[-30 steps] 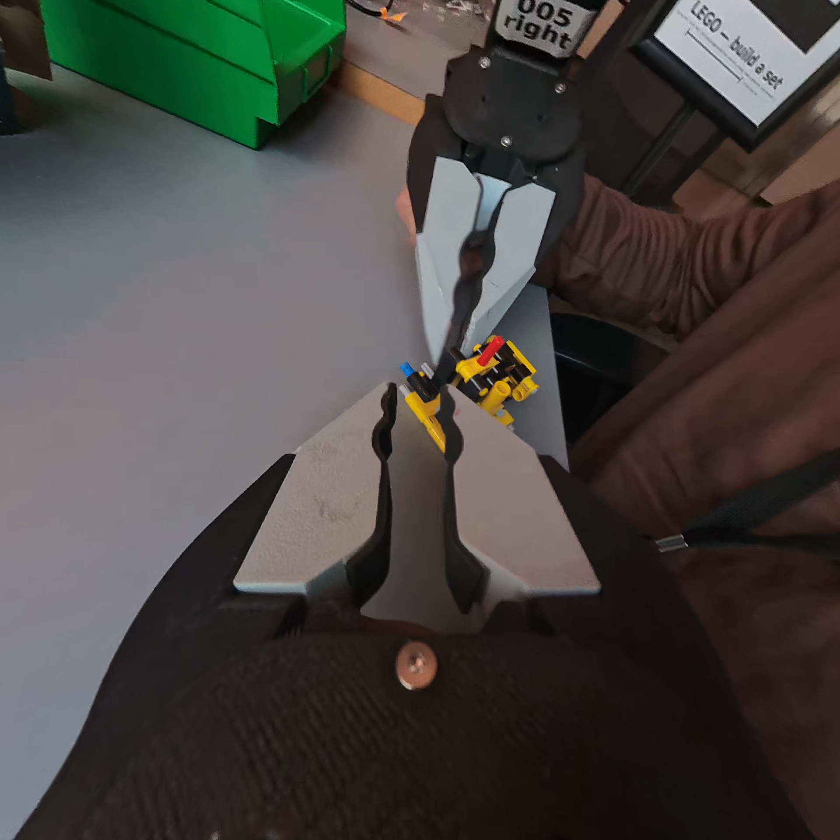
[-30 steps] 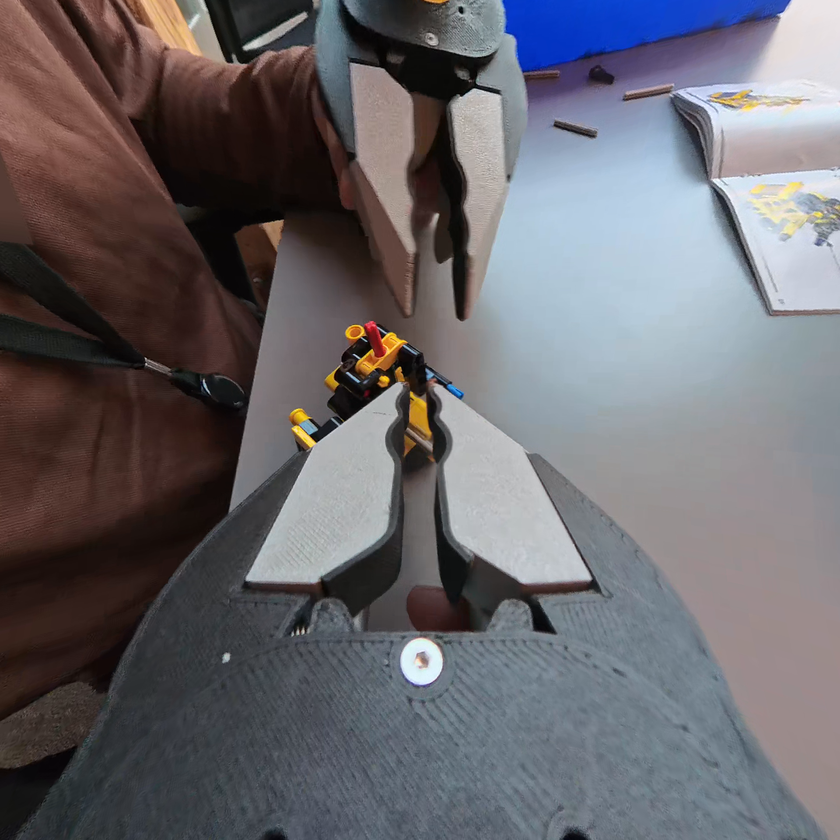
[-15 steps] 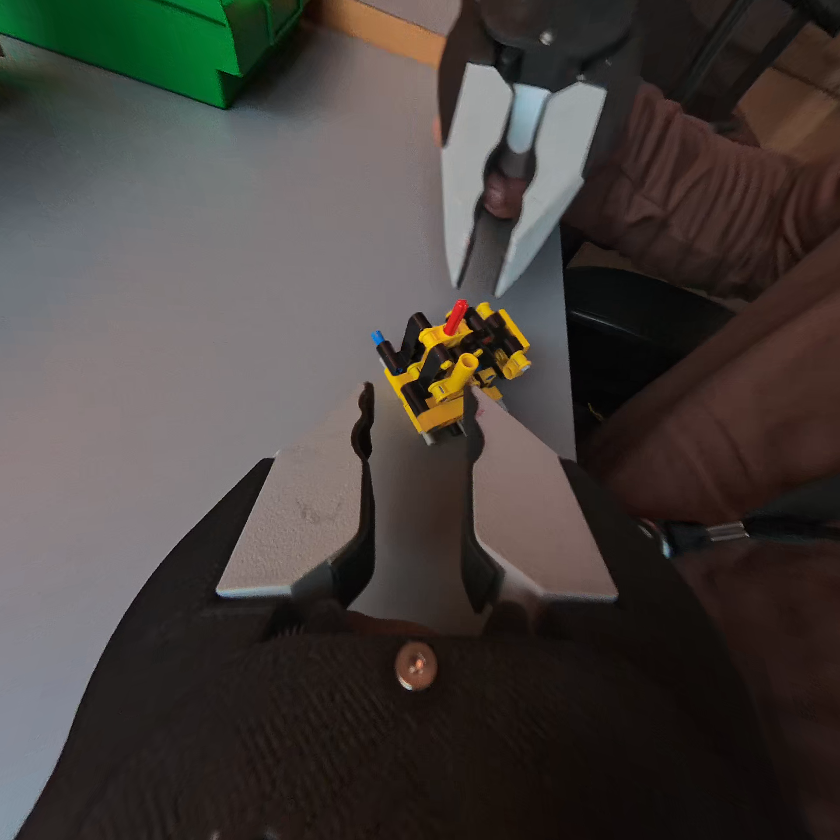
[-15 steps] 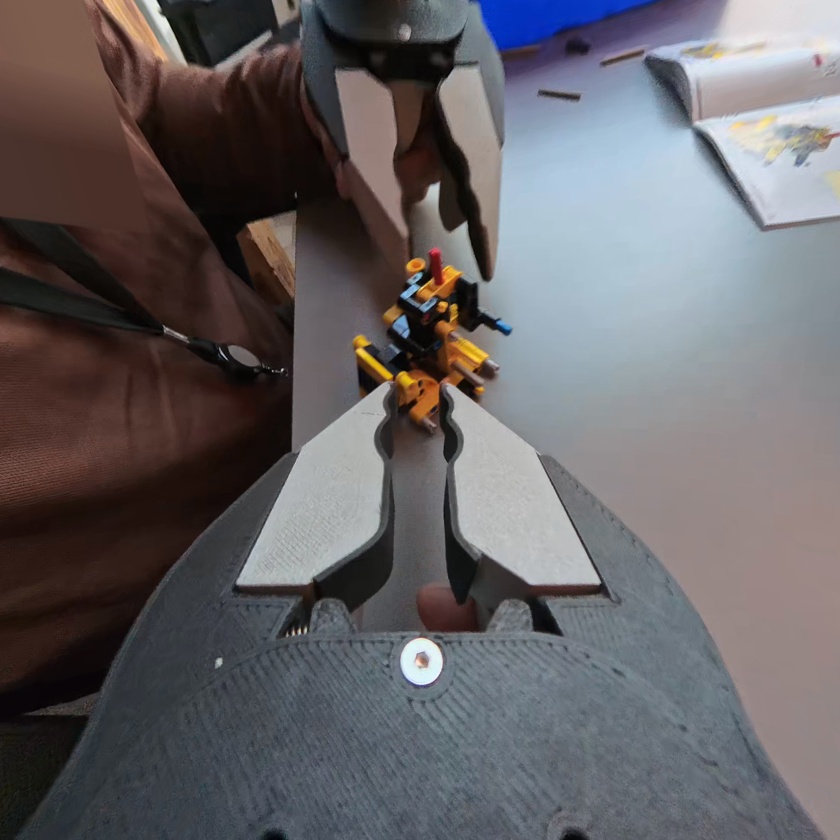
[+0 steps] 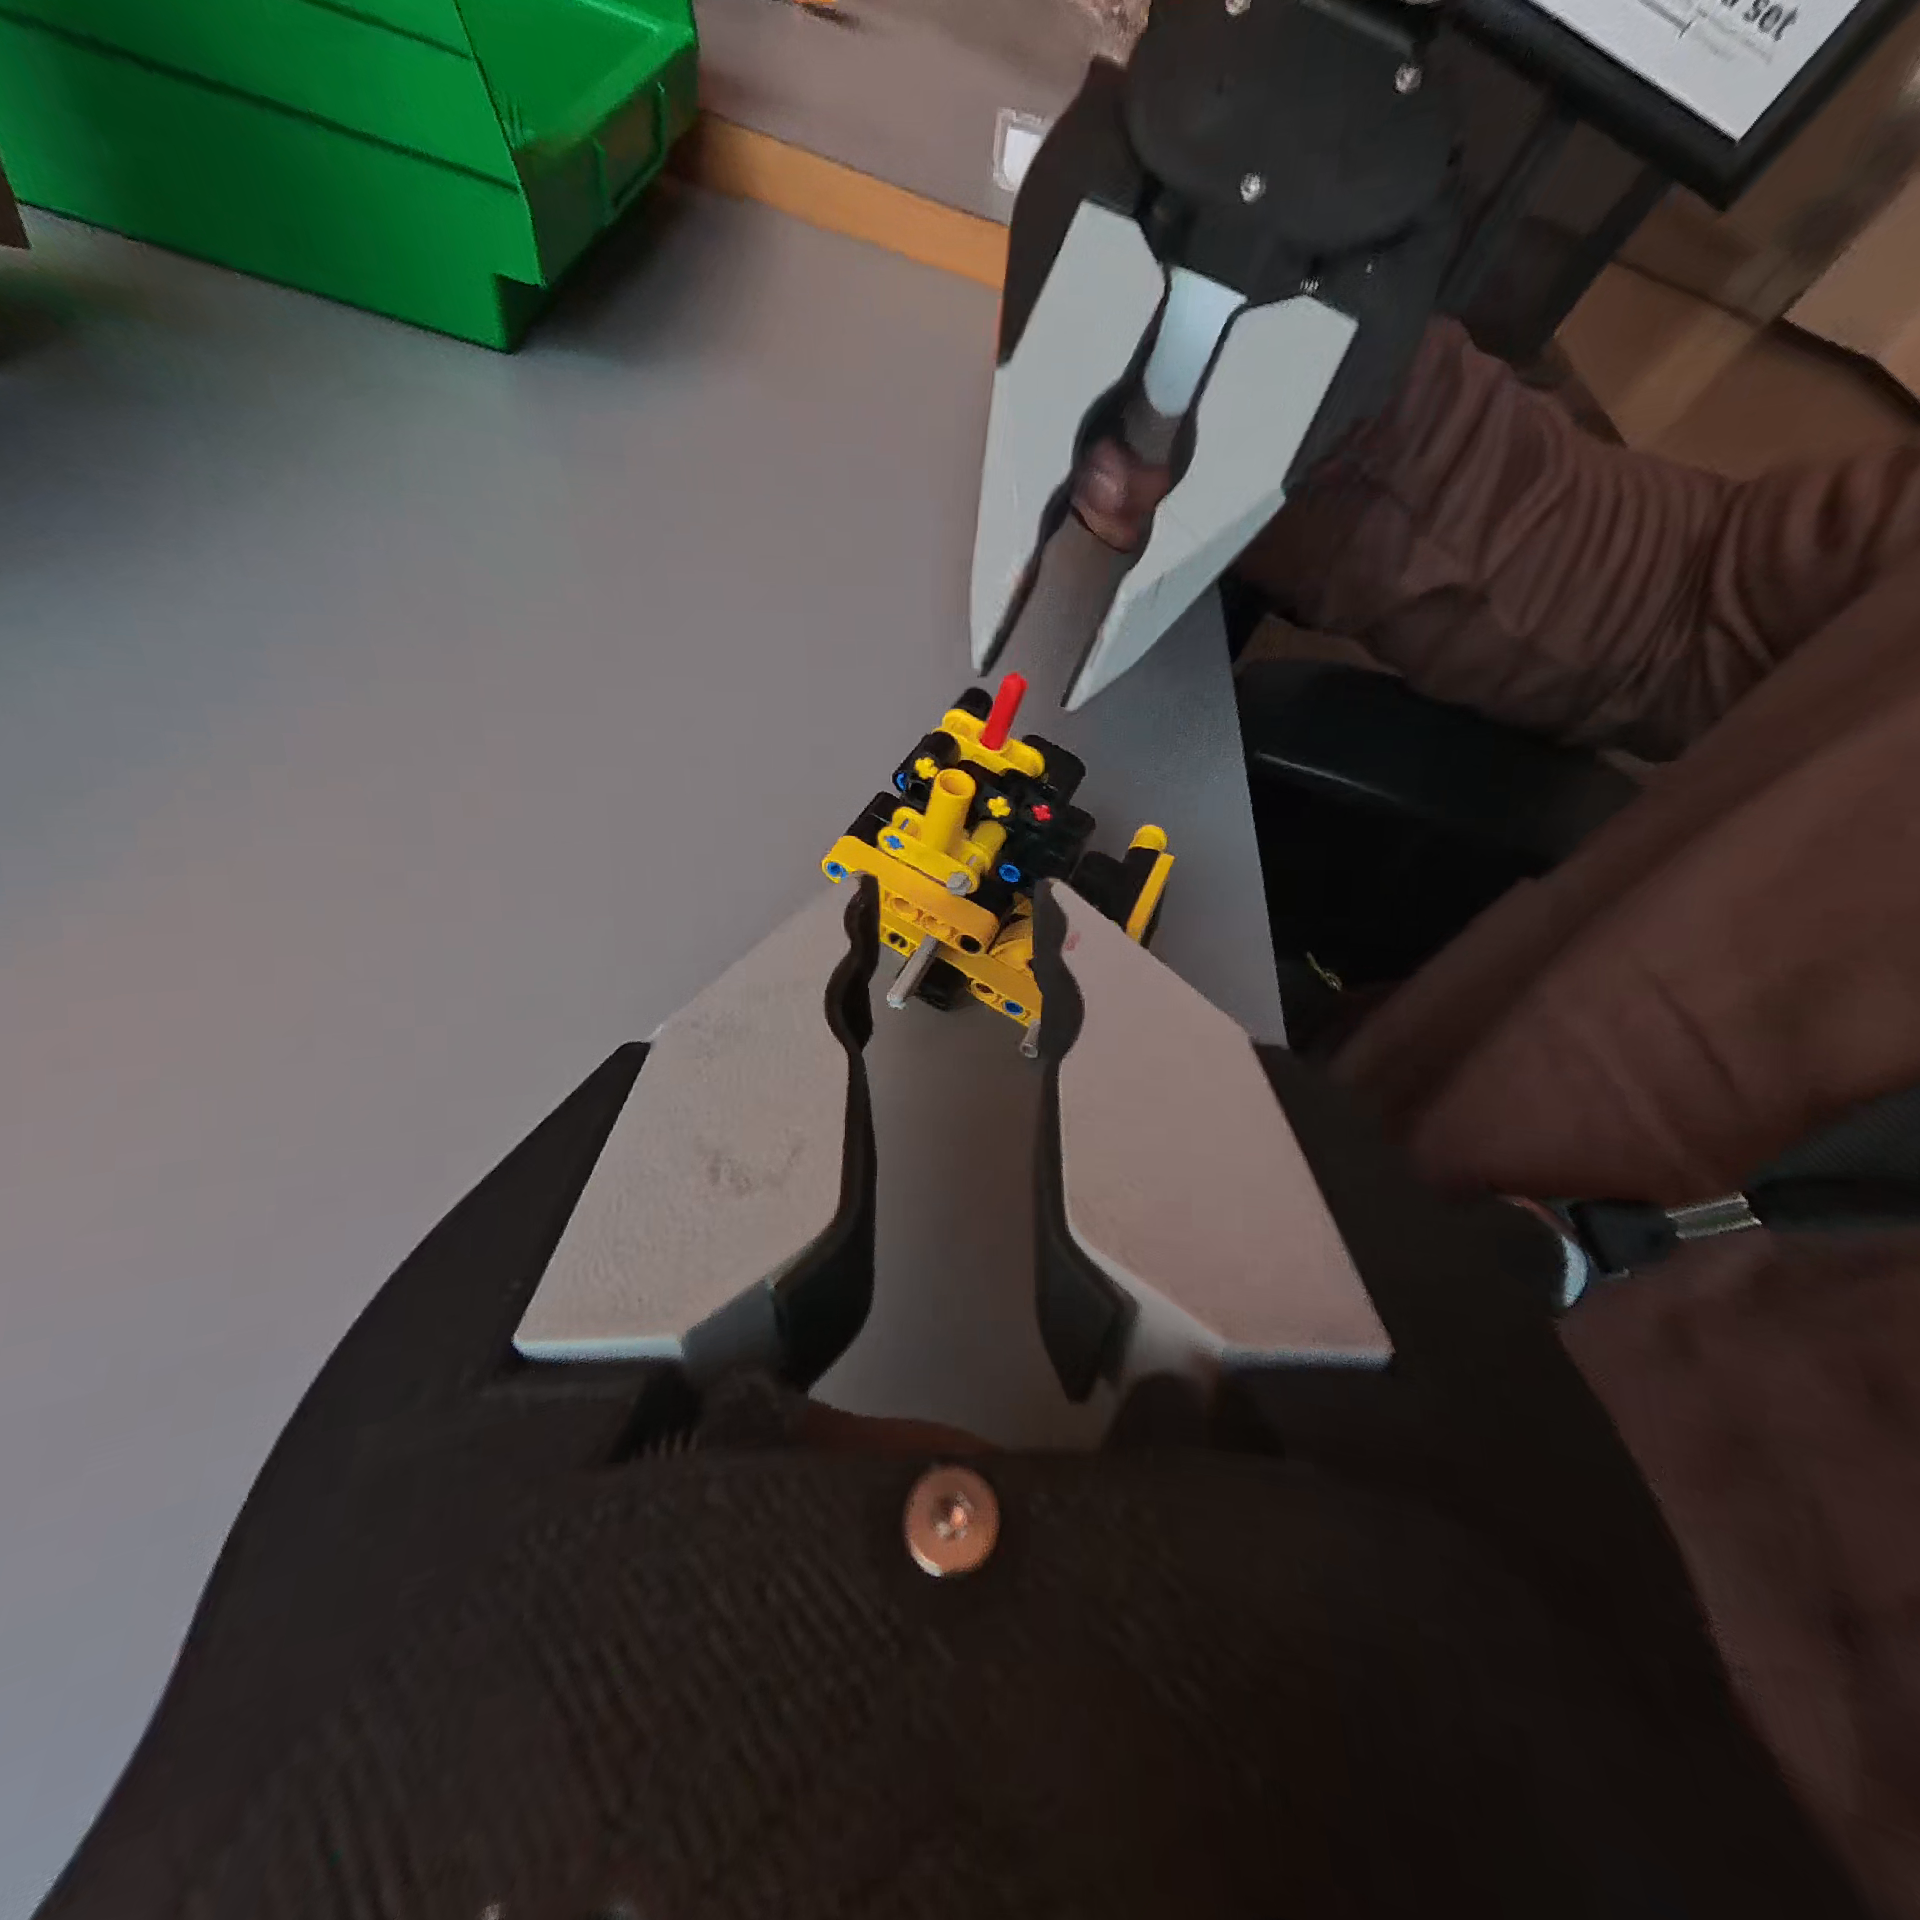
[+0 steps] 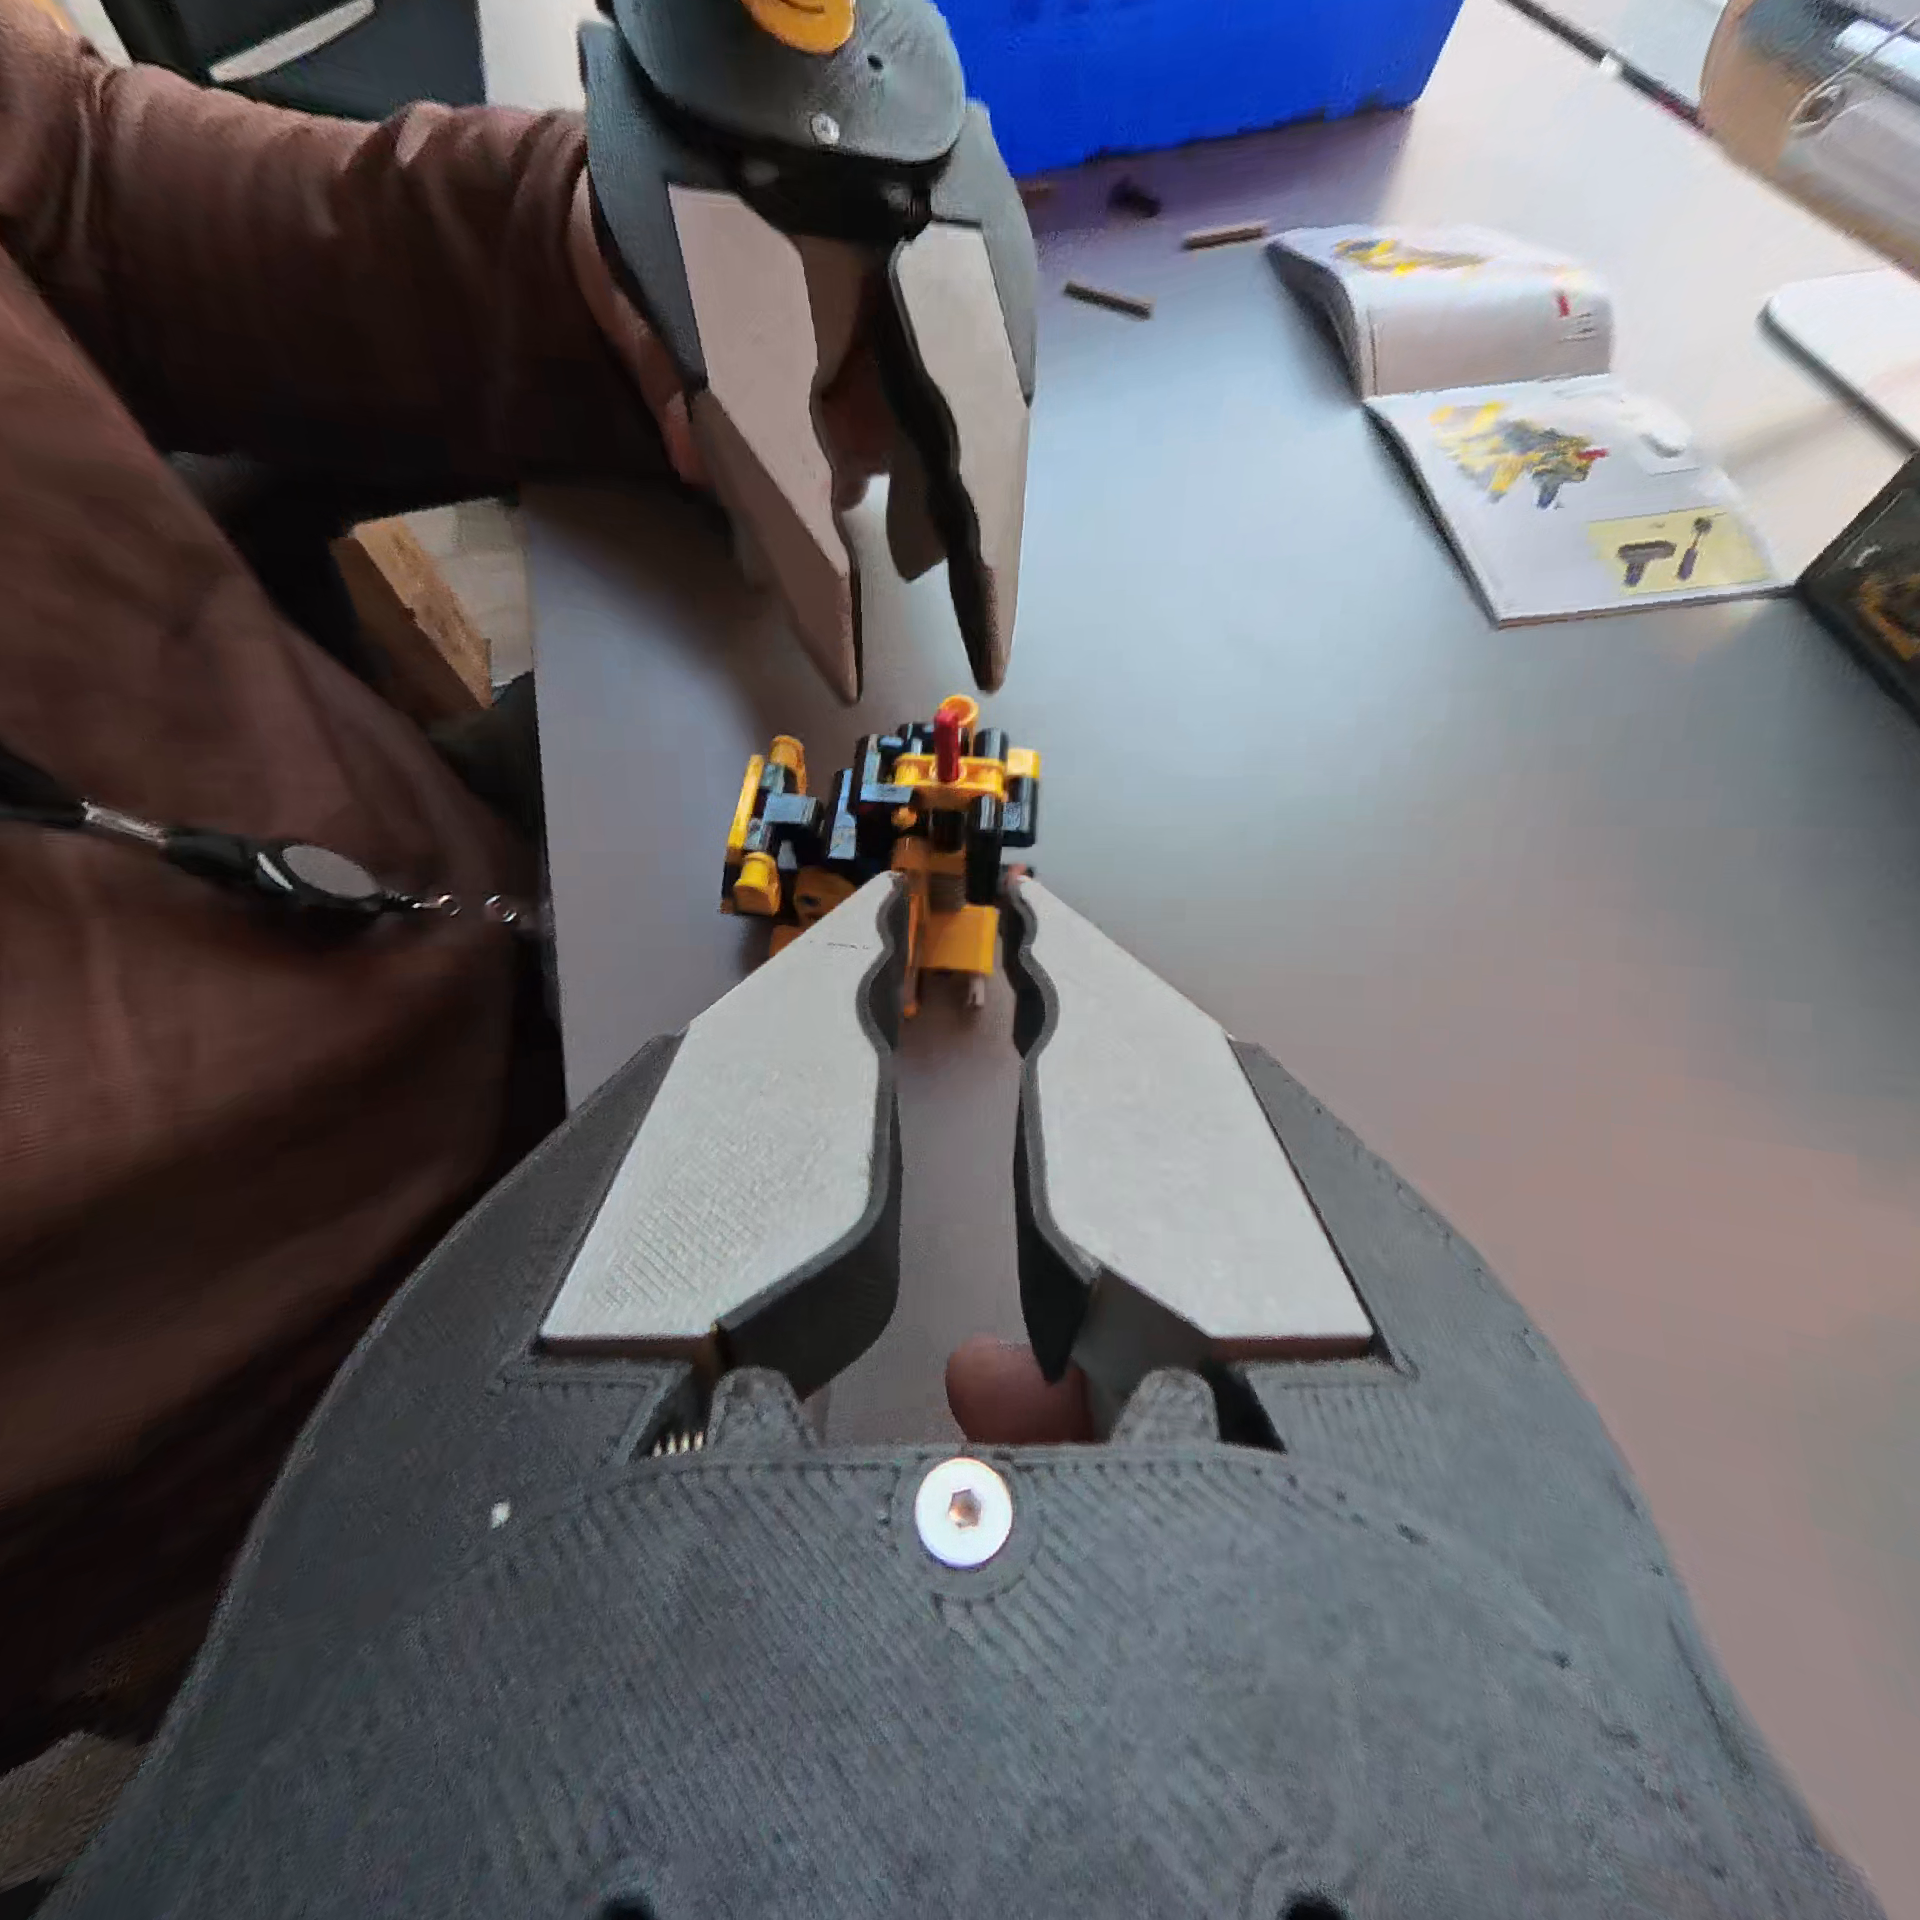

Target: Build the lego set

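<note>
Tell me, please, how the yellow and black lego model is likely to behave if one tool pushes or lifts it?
The lego model looks small and plastic, so it probably slides easily on the smooth grey table. Its thin red pin and protruding grey axles may pop off or shift under a squeeze. The lumpy shape with an offset side section suggests it could twist rather than lift level.

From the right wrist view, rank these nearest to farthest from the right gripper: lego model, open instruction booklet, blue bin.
1. lego model: right at the right gripper fingertips, by the table's near edge.
2. open instruction booklet: farther, off to the right.
3. blue bin: farthest, at the table's back.
</note>
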Available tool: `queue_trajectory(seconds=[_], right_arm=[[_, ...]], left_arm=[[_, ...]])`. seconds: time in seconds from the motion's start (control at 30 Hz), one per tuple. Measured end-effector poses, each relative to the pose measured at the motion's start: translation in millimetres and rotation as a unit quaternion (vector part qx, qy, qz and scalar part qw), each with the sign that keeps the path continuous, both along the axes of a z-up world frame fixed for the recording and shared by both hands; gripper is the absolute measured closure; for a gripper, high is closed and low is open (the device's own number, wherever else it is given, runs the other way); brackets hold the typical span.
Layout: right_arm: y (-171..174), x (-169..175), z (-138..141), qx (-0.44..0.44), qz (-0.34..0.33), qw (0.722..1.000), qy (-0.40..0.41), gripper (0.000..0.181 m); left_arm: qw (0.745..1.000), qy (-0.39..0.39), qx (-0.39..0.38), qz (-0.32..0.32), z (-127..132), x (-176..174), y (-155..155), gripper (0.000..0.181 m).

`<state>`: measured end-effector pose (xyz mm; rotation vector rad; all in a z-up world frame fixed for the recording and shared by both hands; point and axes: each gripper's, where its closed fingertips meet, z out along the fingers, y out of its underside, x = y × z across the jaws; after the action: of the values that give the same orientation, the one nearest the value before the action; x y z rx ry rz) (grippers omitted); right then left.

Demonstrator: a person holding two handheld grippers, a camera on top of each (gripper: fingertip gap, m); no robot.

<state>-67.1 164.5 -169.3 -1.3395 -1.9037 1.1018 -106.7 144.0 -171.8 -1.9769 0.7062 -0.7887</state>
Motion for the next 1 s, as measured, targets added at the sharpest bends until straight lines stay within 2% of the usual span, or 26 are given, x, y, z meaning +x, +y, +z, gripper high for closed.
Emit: queue_trajectory(seconds=[0.27,0.4,0.63,0.77,1.0], right_arm=[[0.5,-19.2,-16.1,0.034,0.013,0.999,0.012,0.175],[0.3,-18.1,-9.0,0.034,0.025,0.999,0.033,0.176],[0.6,-14.1,-6.3,0.028,0.032,0.998,0.042,0.175],[0.7,-11.8,-0.4,0.018,0.030,0.998,0.052,0.176],[0.4,-14.0,-0.4,0.016,0.027,0.998,0.058,0.177]], left_arm=[[0.999,0.040,-0.002,-0.037,-9.5,4.3,10.8,0.160],[0.997,0.031,-0.001,-0.075,-7.4,12.1,8.0,0.160],[0.996,-0.010,0.007,-0.092,4.9,15.1,10.4,0.164],[0.994,0.015,0.004,-0.104,-0.5,14.5,11.3,0.157],[0.990,0.029,0.007,-0.136,-3.4,18.3,10.3,0.162]])
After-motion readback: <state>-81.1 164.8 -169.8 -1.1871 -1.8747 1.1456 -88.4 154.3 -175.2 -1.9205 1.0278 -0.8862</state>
